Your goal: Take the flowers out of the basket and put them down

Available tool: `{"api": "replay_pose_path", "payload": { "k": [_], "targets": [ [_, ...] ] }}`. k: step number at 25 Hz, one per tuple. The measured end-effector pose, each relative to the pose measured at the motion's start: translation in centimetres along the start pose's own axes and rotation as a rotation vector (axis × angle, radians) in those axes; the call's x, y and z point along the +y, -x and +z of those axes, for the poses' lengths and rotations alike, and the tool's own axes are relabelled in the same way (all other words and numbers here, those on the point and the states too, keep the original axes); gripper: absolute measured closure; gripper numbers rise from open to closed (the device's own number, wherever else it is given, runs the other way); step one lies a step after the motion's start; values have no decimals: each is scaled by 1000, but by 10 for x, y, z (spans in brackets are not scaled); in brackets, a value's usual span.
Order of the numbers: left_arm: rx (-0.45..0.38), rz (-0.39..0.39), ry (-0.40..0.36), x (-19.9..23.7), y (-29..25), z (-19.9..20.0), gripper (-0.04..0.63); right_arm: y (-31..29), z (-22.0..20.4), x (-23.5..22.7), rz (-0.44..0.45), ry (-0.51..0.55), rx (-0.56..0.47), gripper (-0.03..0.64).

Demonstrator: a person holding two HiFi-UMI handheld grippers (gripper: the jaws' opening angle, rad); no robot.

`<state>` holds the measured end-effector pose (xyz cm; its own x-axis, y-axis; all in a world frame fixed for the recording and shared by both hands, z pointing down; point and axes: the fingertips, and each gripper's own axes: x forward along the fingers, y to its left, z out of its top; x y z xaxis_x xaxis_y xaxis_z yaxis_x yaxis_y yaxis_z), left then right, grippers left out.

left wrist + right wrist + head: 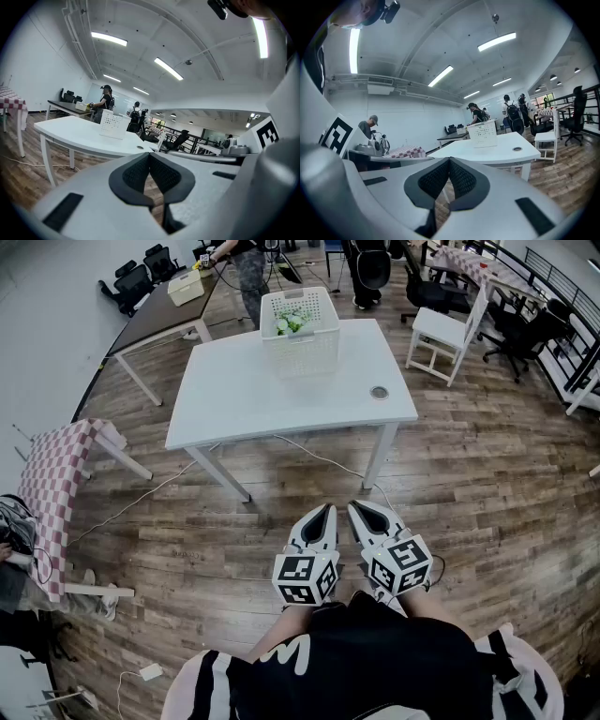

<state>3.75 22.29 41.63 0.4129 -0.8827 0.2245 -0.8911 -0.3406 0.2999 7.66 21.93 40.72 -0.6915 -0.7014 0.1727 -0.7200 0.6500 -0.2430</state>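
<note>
Jaws together and empty, the left gripper (327, 510) and right gripper (357, 508) are held well short of the table (234, 399). The flowers (293, 323) are seen in the basket (302, 357), which could be dragged along if stems snag.

A white chair (441, 329) is seen at upper right, a checked-cloth table (52, 479) at left, a dark desk (159, 310) at upper left.

Nothing here reads as a clear word or number. The left tool (327, 510) and the right tool (355, 508) each carry a marker cube (305, 579) showing only black-and-white squares. Just behind the left tool, a white M-like shape (289, 653) sits on the person's black shirt (375, 667).
</note>
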Motion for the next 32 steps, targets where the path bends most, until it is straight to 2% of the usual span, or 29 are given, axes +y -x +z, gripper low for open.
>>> {"api": "replay_pose_path", "payload": {
  "k": [17, 20, 32],
  "targets": [
    [-3, -7, -3, -9, 12, -4, 591, 14, 0, 3, -14, -18, -13, 601],
    [-13, -4, 3, -12, 12, -2, 591, 19, 3, -1, -12, -40, -33, 601],
    [-56, -2, 5, -43, -13, 2, 591, 37, 11, -34, 11, -21, -47, 601]
  ]
}}
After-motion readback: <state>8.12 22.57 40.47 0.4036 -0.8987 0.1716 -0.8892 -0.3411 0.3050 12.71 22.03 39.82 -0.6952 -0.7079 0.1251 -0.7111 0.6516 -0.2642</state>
